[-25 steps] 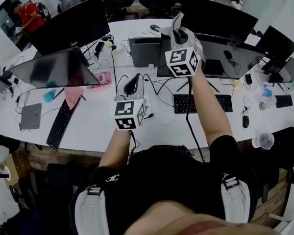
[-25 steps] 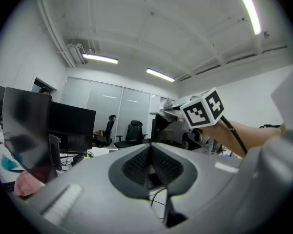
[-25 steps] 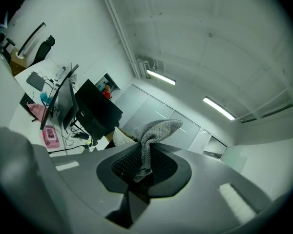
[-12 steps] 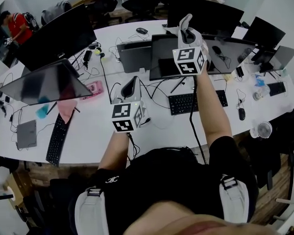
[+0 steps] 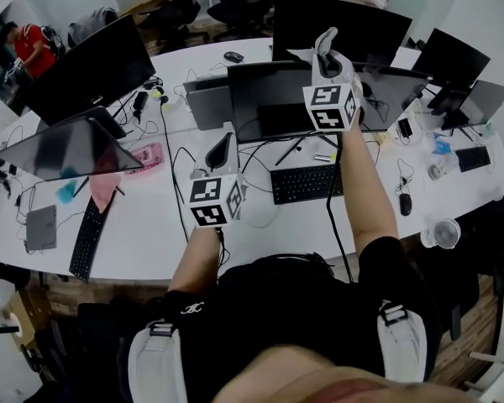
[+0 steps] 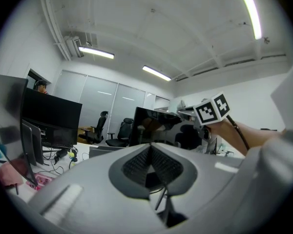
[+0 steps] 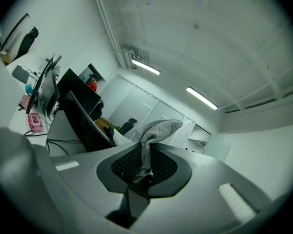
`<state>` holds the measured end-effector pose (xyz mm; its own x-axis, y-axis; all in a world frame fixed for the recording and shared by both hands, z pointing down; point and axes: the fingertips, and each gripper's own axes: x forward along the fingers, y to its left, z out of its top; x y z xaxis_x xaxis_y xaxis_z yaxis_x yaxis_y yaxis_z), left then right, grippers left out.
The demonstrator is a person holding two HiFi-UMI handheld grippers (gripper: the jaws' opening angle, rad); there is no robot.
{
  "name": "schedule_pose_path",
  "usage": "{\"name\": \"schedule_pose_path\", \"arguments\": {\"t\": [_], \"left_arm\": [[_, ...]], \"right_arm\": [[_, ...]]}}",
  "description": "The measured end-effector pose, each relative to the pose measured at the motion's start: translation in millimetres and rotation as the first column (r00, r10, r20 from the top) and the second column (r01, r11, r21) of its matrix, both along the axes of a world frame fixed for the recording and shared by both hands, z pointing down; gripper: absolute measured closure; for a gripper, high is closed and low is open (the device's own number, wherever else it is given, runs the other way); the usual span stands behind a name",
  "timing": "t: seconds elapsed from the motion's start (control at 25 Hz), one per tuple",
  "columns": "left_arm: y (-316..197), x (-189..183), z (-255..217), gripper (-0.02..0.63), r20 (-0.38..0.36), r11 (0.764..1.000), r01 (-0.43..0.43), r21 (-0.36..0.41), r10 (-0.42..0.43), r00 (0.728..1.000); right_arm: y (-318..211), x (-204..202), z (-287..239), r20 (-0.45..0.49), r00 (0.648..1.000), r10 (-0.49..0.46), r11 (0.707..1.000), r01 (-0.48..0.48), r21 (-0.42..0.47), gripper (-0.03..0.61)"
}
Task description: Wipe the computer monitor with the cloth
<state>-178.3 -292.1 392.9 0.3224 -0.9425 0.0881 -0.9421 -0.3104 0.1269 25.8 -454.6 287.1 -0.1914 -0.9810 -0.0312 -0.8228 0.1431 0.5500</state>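
The dark computer monitor (image 5: pixel 273 99) stands at the middle of the long white desk (image 5: pixel 151 233) and also shows in the left gripper view, monitor (image 6: pixel 149 123). My right gripper (image 5: pixel 324 44) is raised over the monitor's top edge, shut on a grey cloth (image 7: pixel 154 129) that sticks up out of the right gripper (image 7: pixel 145 155). A pale bit of cloth (image 5: pixel 305 54) shows beside it. My left gripper (image 5: pixel 222 151) hovers lower, in front of the monitor's left part; the left gripper (image 6: pixel 150 149) is shut with nothing in it.
A black keyboard (image 5: pixel 304 183) and loose cables lie in front of the monitor. More monitors stand at the left (image 5: pixel 67 145) and behind (image 5: pixel 344 23). A pink object (image 5: pixel 147 156), a mouse (image 5: pixel 405 204) and a small fan (image 5: pixel 446 233) sit on the desk. A person in red (image 5: pixel 29 44) is far left.
My right gripper with the cloth has shifted rightward along the monitor's top edge. The head view has swung, so the desk appears further left. The left gripper has stayed low in front.
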Motion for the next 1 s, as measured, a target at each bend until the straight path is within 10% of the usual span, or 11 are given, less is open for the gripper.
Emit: {"name": "schedule_pose_path", "arguments": {"t": [1.0], "left_arm": [[-40, 243, 9, 0.563, 0.057, 1.0, 0.024, -0.01, -0.023, 0.998]], "right_arm": [[-40, 266, 6, 0.124, 0.992, 0.007, 1.0, -0.004, -0.022, 0.549]]}}
